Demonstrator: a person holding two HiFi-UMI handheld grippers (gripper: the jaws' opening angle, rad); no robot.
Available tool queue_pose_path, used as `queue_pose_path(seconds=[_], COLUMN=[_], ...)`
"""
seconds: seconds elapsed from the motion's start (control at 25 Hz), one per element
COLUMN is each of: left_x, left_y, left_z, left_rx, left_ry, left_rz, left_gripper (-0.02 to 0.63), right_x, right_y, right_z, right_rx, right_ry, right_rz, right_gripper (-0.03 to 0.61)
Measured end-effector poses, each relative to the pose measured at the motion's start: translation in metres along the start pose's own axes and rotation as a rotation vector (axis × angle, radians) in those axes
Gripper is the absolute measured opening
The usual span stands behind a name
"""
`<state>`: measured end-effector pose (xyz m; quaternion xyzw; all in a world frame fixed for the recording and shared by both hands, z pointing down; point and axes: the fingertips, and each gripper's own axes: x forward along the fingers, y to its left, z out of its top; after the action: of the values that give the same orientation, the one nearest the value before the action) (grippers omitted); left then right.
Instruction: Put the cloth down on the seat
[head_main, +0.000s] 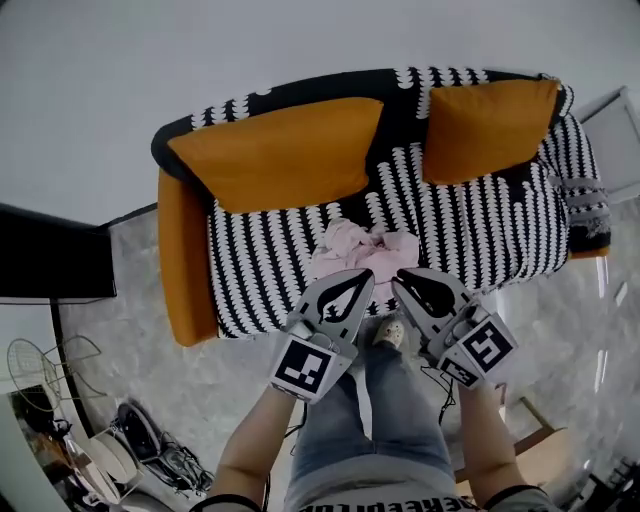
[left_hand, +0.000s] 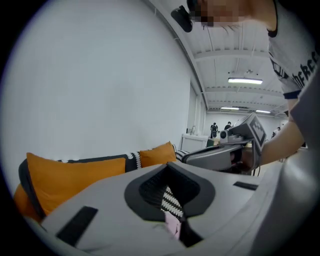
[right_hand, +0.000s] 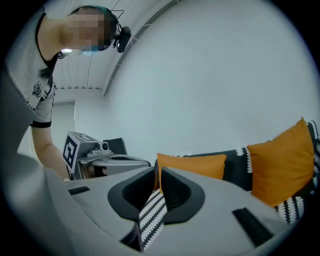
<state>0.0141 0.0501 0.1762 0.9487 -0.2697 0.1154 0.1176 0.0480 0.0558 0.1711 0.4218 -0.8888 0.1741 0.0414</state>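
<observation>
The cloth (head_main: 365, 248) is pale pink and soft. It is bunched into a loose, wrinkled heap with a knot-like gather at its middle. It lies on the sofa's seat (head_main: 470, 235), which is covered in black and white scalloped stripes. The heap sits near the seat's front edge, about midway between the sofa's two ends.

The left tool (head_main: 362, 275) and the right tool (head_main: 400, 280) hang side by side in front of the sofa, their tips over the near side of the heap. Each tool's jaws stand slightly spread with nothing pinched. Through the left tool's narrow gap the stripes and a bit of pink show beyond. Through the right tool's gap only stripes and orange show.

Bare striped seat lies open on both sides of the cloth. Behind it, the large orange cushion (head_main: 275, 150) and the smaller orange cushion (head_main: 485, 125) lean on the sofa's back. The orange armrest (head_main: 183, 260) closes the sofa's left end. A folded striped piece (head_main: 585, 205) lies over the right end.

The person's legs (head_main: 370, 420) stand just in front of the sofa, on a grey marbled floor (head_main: 150, 310). That floor is open along the sofa's front. A black cabinet (head_main: 50, 262) stands well apart to the sofa's left, with a wire frame (head_main: 40, 365) and other clutter nearer the person on that side. A white unit (head_main: 615, 130) stands just beside the sofa's right end, and a plain wall (head_main: 100, 80) runs behind the sofa.
</observation>
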Motion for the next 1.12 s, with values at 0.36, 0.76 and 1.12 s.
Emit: queue_pose_path(seconds=[0.36,0.76,1.12], left_x=[-0.034,-0.073,-0.113], left_y=[-0.033,-0.064,-0.072], left_z=[0.061,0.098,0.108], left_rx=[0.068,0.114,0.152], left_ry=[-0.087,-0.161,-0.191], left_rz=[-0.082,-0.148,-0.190], left_gripper=[0.021,0.021,0.021], right_x=[-0.029,-0.062,-0.065], right_y=[0.044,0.087,0.129], right_z=[0.058,0.089,0.104], right_rx=[-0.065,-0.130,-0.174], right_ry=[-0.090,-0.159,-0.181], right_rz=[-0.060,-0.141,-0.175], right_gripper=[0.055,0.028,0.017])
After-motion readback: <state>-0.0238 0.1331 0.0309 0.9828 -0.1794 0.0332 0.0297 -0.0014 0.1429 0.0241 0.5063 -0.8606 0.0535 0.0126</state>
